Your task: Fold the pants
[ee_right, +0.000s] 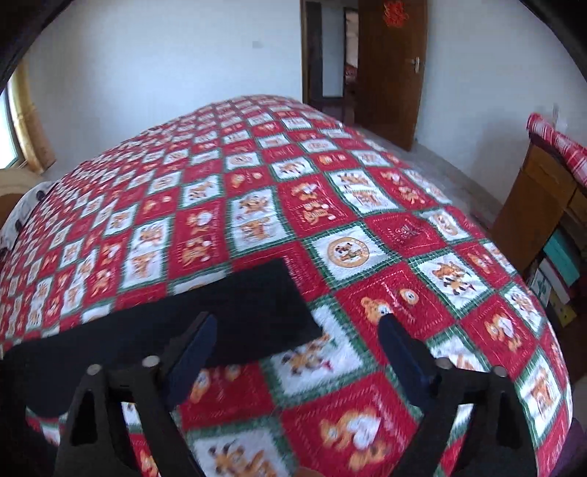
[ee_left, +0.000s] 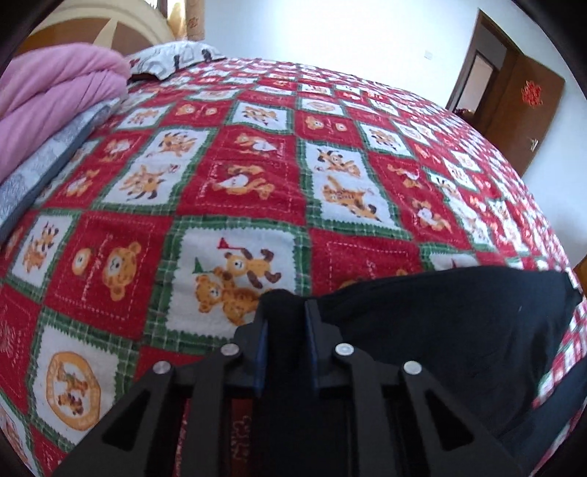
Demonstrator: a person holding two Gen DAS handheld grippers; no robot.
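Because your left gripper (ee_left: 284, 306) has its fingers pinched on a corner of the black pants (ee_left: 440, 323) spread on the bed (ee_left: 238, 154), that end is anchored; your right gripper (ee_right: 293, 326) hovers with fingers wide by the other corner, gripping nothing.

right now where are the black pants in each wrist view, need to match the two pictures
Left wrist view: the black pants fill the lower right, one bunched corner pinched in the left gripper.
Right wrist view: the pants lie at lower left, a squared end reaching toward centre; the right gripper is open just beyond that end.
Shared landmark: the brown door with a red ornament, upper right in the left view, top centre in the right.
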